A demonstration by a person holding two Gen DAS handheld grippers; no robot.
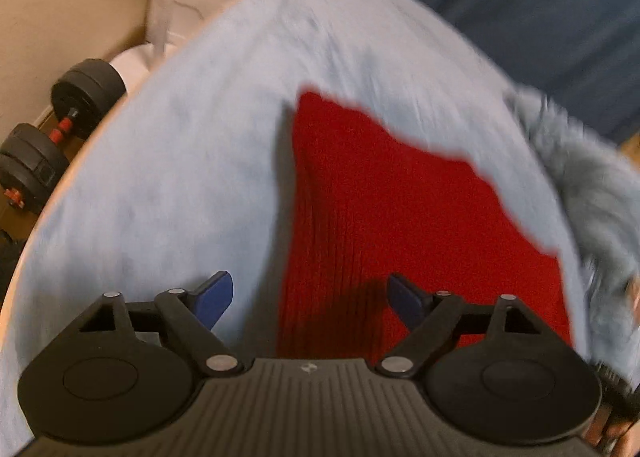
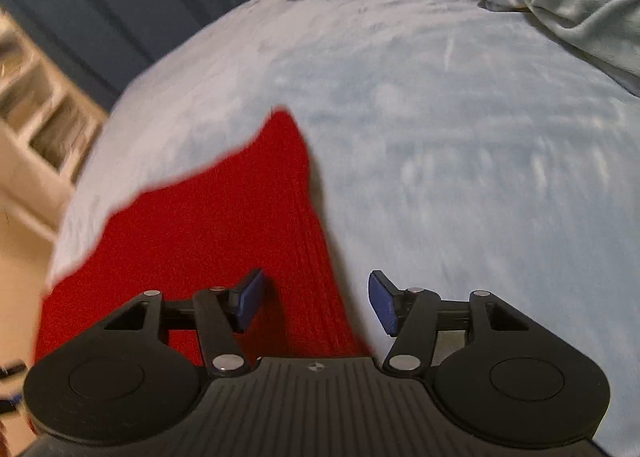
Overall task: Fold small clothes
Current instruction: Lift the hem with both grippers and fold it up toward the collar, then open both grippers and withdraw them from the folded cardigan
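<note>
You've got the red knit garment (image 1: 380, 209) lying flat on the pale blue bed (image 1: 180, 185), a far corner poking out. It could be partly folded, though I can't tell. Your left tongs (image 1: 308, 297) and right tongs (image 2: 316, 301) both hover spread and empty over its near edges. The near hem is hidden behind the tongs (and everything's motion-blurred), so seams are unreadable.
</note>
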